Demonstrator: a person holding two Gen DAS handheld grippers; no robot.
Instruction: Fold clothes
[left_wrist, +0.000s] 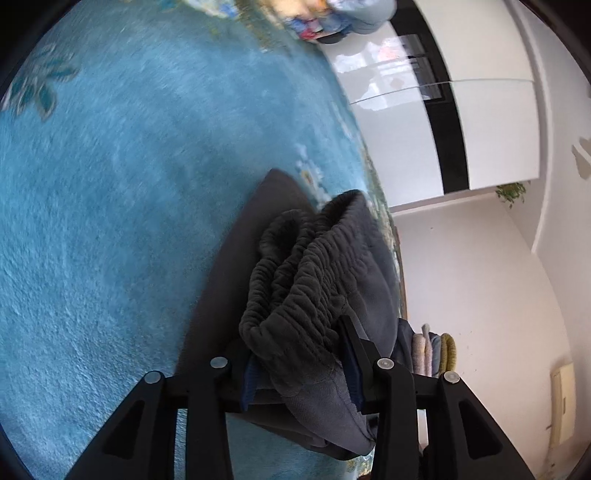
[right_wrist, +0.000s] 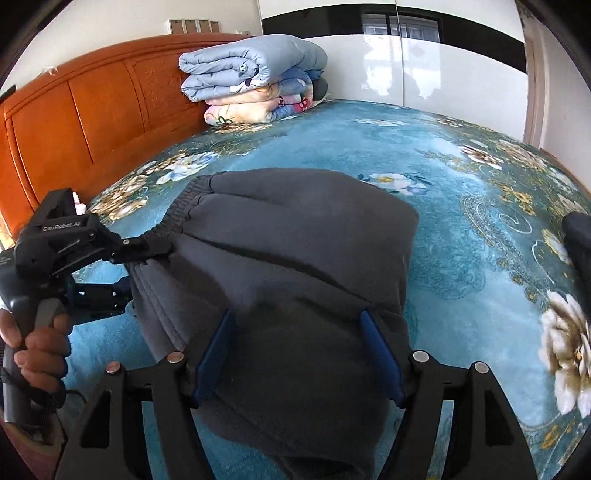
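We keep the left claw (left_wrist: 299, 369) clenched on the gathered waistband of the grey trousers (right_wrist: 295, 258) so the fold stays anchored on the bed (right_wrist: 461, 229); our right claw (right_wrist: 299, 354) stands released astride the folded end, its pads apparently clear of the cloth

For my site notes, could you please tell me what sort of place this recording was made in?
Most likely a home bedroom: an orange wooden headboard, a bed under a teal floral plush cover, and folded pastel quilts stacked against the headboard.
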